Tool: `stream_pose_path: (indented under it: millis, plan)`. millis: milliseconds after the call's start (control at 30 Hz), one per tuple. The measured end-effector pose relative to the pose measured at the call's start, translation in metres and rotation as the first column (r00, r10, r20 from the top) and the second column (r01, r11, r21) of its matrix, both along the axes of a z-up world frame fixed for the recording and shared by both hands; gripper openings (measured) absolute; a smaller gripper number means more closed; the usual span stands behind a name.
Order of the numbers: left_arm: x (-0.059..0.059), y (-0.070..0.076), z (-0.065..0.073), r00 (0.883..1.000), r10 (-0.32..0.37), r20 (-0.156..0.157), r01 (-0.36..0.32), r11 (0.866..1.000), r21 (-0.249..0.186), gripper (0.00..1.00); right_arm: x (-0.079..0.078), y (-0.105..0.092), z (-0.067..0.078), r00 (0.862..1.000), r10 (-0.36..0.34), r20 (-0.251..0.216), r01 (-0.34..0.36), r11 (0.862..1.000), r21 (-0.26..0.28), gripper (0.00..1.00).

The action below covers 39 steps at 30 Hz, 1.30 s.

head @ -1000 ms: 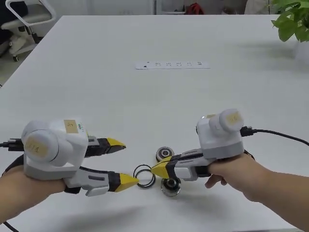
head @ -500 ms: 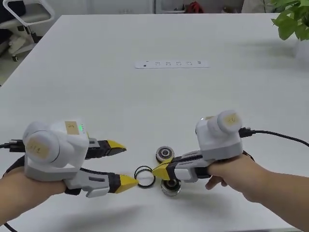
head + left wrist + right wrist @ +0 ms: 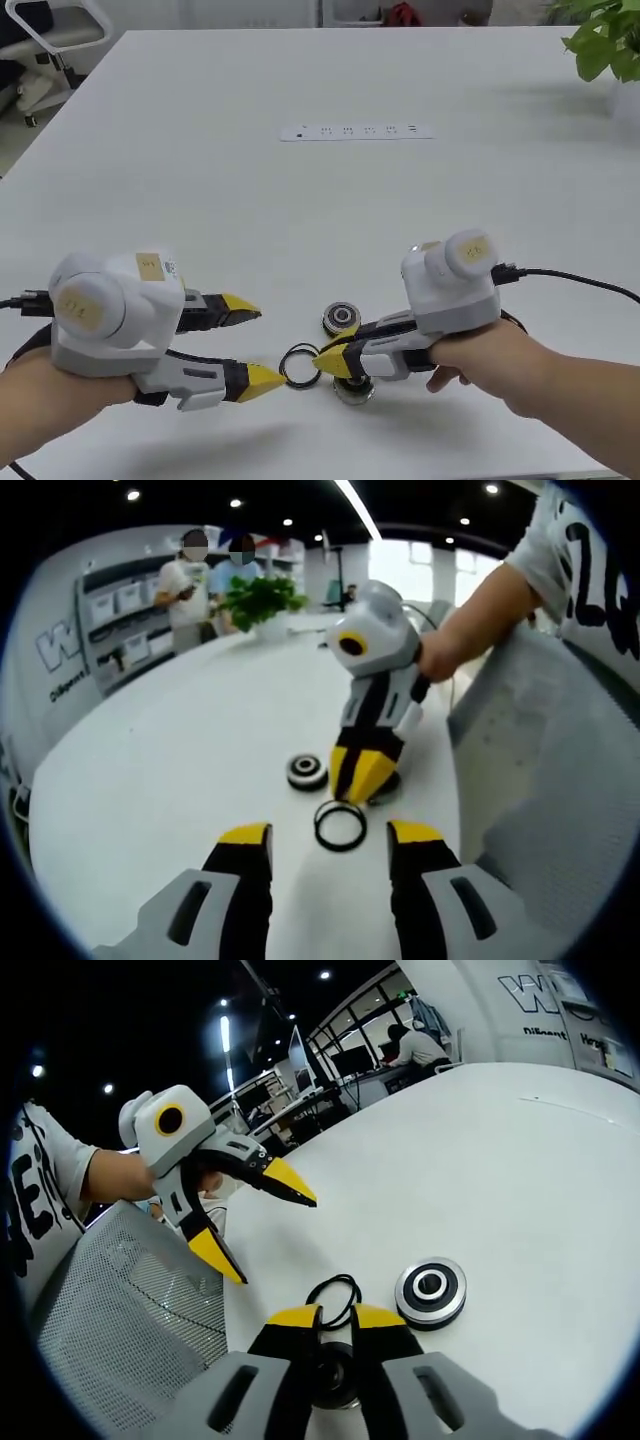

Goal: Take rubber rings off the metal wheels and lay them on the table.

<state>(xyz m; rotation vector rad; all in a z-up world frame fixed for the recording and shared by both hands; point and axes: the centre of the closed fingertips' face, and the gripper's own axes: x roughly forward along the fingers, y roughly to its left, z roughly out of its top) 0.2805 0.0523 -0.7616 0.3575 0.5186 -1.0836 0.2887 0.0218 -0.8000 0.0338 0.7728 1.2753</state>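
Two thin black rubber rings (image 3: 299, 365) (image 3: 340, 825) lie overlapped on the white table (image 3: 300, 220). One metal wheel (image 3: 341, 318) (image 3: 307, 771) (image 3: 430, 1293) lies flat just beyond them. A second wheel (image 3: 352, 392) (image 3: 335, 1380) sits under my right gripper's jaws, partly hidden. My right gripper (image 3: 331, 358) (image 3: 335, 1316) (image 3: 362, 780) has its yellow tips almost together at the rings' (image 3: 335, 1295) right edge; whether they pinch a ring is unclear. My left gripper (image 3: 252, 342) (image 3: 330, 838) (image 3: 272, 1237) stands open just left of the rings, holding nothing.
A white power strip (image 3: 357, 132) lies mid-table, far beyond the work. A green plant (image 3: 605, 45) stands at the far right corner and an office chair (image 3: 50, 45) beyond the far left edge. A black cable (image 3: 580, 282) trails right from my right gripper.
My right gripper's tips have dipped slightly lower, toward the rings. The left gripper and both wheels have stayed put.
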Motion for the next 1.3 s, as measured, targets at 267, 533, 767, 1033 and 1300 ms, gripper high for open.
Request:
stream_pose_path:
  millis: [267,533,767,1033,1300]
  plan:
    - [-0.001,0.002,-0.004,1.000,-0.006,-0.007,0.006,1.000,0.016,0.46,0.002,-0.003,0.002,1.000,-0.011,0.001,0.011,1.000,0.005,0.12]
    - [0.002,0.003,-0.003,1.000,-0.006,-0.005,0.006,1.000,0.017,0.46,0.010,-0.007,0.012,0.999,-0.030,0.022,0.030,0.999,0.029,0.12]
    - [0.005,0.001,-0.002,1.000,-0.006,-0.003,0.006,1.000,0.017,0.46,0.023,-0.015,0.020,0.996,-0.077,0.036,0.075,0.996,0.056,0.12]
    - [0.010,-0.003,0.003,1.000,-0.002,0.006,0.002,1.000,0.012,0.46,0.036,-0.023,0.028,0.990,-0.127,0.058,0.122,0.990,0.073,0.12]
    - [0.023,-0.007,0.008,1.000,0.008,0.016,-0.008,1.000,0.002,0.45,0.047,-0.031,0.033,0.982,-0.160,0.098,0.153,0.985,0.077,0.14]
